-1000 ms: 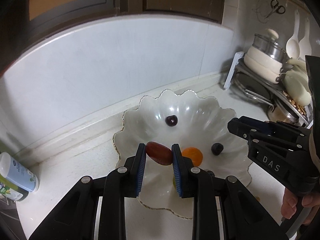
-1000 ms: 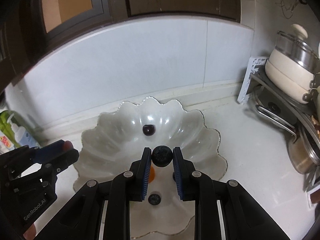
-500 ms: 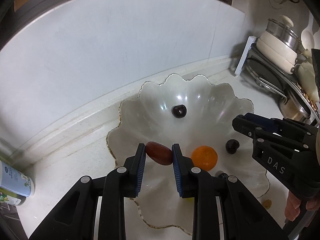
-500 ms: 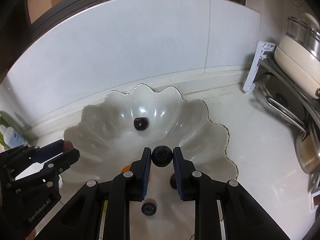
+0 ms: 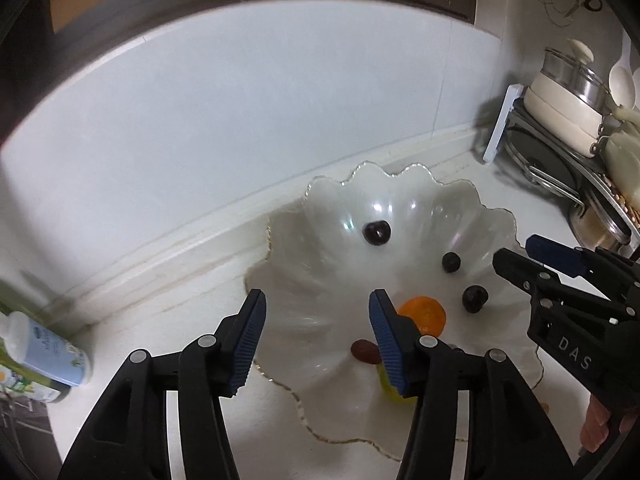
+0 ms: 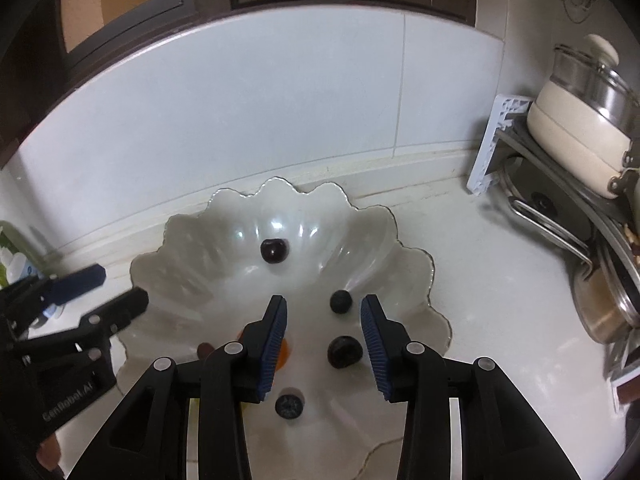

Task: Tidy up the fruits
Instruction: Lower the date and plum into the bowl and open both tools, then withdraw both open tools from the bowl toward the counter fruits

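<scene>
**A:** So how far along does the fruit sorting look?

**B:** Well advanced, I'd judge. The scalloped glass bowl fills the lower middle of both views, and several fruits lie in it. Both tools are empty: the left gripper has its jaws spread wide with nothing between them, and the right gripper is released as well, hanging over the bowl's near side.

**A:** What's inside, exactly?

**B:** A dark cherry sits high on the far slope, near the centre of the frame. A small dark berry lies to its lower right, with a second cherry-like dark fruit below that. An orange fruit, likely a kumquat or small tangerine, rests at the bottom, just beside the left gripper's right finger. A reddish-brown date lies on the bowl's near wall, partly hidden by that finger. In the right wrist view a blueberry, with its crown facing up, sits low in the frame.

**A:** Anything left to do?

**B:** Possibly. Something yellow-green shows behind the left gripper's right finger; I cannot tell what it is, or whether it lies in the bowl. A small orange-brown speck sits outside the rim at lower right, too small to identify.
</scene>
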The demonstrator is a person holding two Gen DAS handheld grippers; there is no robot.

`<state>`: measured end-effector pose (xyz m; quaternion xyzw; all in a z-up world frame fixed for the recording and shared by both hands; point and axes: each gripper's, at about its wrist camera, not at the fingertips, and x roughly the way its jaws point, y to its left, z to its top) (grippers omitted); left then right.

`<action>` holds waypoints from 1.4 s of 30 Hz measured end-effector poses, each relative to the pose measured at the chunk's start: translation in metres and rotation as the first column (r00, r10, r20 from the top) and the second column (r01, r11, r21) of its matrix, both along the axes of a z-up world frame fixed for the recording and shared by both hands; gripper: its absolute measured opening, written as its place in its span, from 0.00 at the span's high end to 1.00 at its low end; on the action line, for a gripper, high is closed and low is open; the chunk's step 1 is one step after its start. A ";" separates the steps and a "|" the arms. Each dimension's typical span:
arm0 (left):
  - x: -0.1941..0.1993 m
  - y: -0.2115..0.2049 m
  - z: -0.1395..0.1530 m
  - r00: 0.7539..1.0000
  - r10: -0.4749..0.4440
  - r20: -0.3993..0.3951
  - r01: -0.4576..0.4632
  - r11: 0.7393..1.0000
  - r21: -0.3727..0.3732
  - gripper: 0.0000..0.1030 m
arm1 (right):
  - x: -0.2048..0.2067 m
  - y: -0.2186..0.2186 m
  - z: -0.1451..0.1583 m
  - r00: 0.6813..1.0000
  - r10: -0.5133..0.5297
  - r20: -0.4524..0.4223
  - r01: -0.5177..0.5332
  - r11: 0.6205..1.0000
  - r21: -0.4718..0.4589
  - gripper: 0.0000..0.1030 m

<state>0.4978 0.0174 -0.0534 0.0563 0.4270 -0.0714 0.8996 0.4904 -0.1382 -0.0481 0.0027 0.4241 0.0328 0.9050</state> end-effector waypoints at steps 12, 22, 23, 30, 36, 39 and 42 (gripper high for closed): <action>-0.042 -0.003 0.033 0.993 -0.030 0.112 0.029 1.000 0.010 0.38 | -0.049 0.003 0.031 0.995 0.015 0.096 -0.014 1.000 -0.010 0.61; -0.086 -0.006 0.060 0.980 -0.069 0.187 0.073 0.997 -0.015 0.36 | -0.099 -0.006 0.057 0.984 -0.014 0.179 0.016 1.000 -0.006 0.61; -0.092 -0.007 0.063 0.977 -0.078 0.196 0.083 0.996 -0.018 0.36 | -0.103 -0.007 0.058 0.983 -0.016 0.183 0.017 1.000 -0.006 0.61; -0.122 -0.013 0.076 0.965 -0.114 0.235 0.125 0.992 -0.032 0.35 | -0.136 -0.017 0.070 0.975 -0.042 0.219 0.042 0.999 0.006 0.61; -0.148 -0.019 0.082 0.952 -0.144 0.269 0.156 0.987 -0.025 0.33 | -0.162 -0.023 0.077 0.967 -0.071 0.246 0.069 0.997 0.017 0.61; -0.159 -0.021 0.083 0.948 -0.156 0.277 0.169 0.985 -0.025 0.32 | -0.179 -0.026 0.077 0.962 -0.094 0.257 0.094 0.996 0.012 0.61; -0.169 -0.023 0.082 0.945 -0.171 0.280 0.186 0.982 -0.026 0.32 | -0.193 -0.029 0.077 0.958 -0.112 0.263 0.111 0.994 0.018 0.61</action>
